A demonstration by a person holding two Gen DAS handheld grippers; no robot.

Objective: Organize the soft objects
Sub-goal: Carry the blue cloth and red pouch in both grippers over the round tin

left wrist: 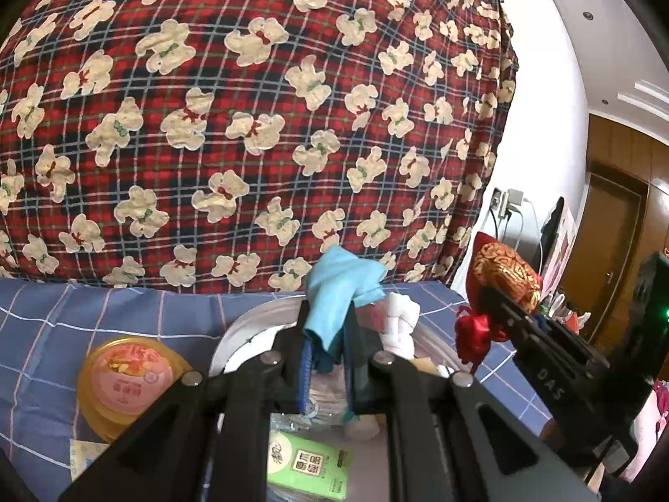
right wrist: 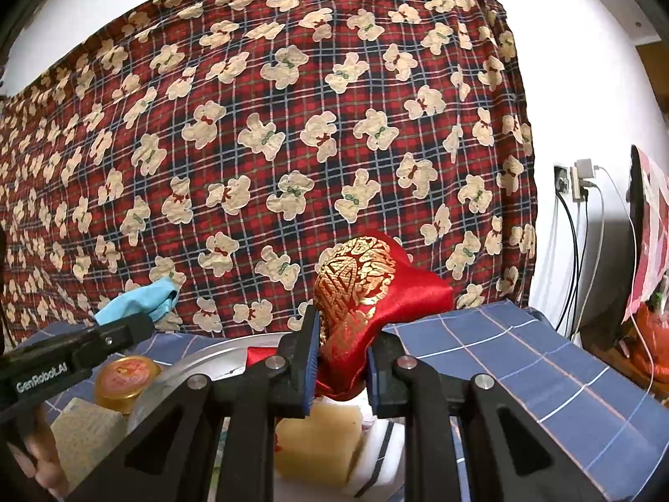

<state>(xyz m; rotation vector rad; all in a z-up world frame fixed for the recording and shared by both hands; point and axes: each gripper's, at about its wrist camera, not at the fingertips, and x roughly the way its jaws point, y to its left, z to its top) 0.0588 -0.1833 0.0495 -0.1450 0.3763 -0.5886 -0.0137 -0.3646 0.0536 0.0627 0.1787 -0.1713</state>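
My left gripper (left wrist: 328, 330) is shut on a light blue cloth (left wrist: 340, 293), which bunches up above the fingertips and hangs over a round silver tray (left wrist: 242, 326). My right gripper (right wrist: 340, 359) is shut on a red satin pouch with gold embroidery (right wrist: 368, 293), held above the same tray (right wrist: 217, 353). In the left wrist view the pouch (left wrist: 510, 276) and its red bow (left wrist: 474, 330) show at the right, clamped in the other gripper's black fingers (left wrist: 543, 334). The right wrist view shows the blue cloth (right wrist: 142, 299) at the left. A white rolled cloth (left wrist: 401, 326) lies in the tray.
A red plaid bear-print sheet (left wrist: 251, 125) hangs behind a blue checked tablecloth (right wrist: 522, 355). An orange jelly cup (left wrist: 129, 380), a green tissue pack (left wrist: 309, 468), a yellow sponge block (right wrist: 317, 439) and a pale sponge (right wrist: 88, 426) lie around the tray. Cables and a socket (right wrist: 573, 180) are at the right.
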